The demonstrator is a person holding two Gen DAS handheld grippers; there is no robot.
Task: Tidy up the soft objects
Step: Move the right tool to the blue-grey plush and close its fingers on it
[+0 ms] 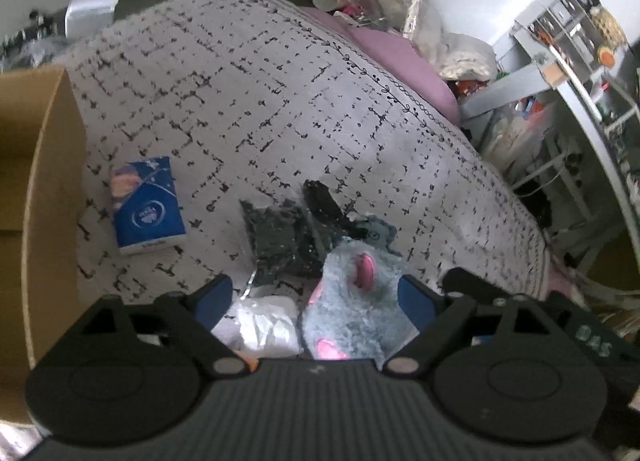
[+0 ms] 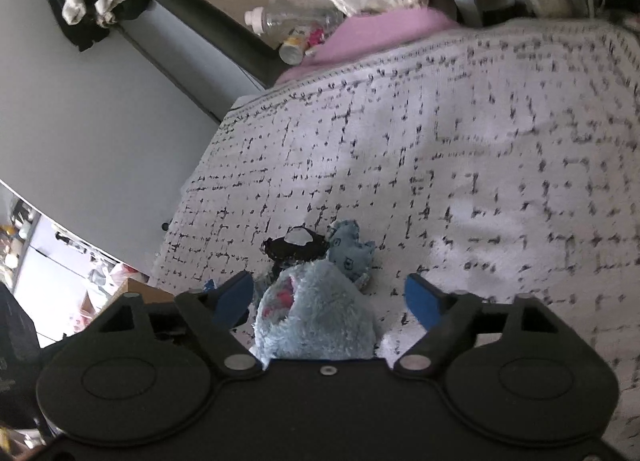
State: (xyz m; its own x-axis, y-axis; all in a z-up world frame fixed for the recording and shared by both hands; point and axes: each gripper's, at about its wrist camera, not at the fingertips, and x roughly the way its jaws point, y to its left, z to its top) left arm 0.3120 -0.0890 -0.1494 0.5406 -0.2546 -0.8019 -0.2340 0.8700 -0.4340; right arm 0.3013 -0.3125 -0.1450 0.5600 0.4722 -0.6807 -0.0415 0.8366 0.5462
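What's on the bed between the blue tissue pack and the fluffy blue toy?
In the left wrist view, a dark glittery cloth lies between the tissue pack and the plush toy.

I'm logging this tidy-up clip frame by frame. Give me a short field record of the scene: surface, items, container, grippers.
surface: bedspread, white with black dashes
plush: fluffy blue toy with pink patches, lying between both grippers' open jaws
tissue pack: blue, flat on the bedspread, left of the toy
dark item: black bag, just beyond the toy
container: cardboard box, at the left edge
left gripper: open
right gripper: open
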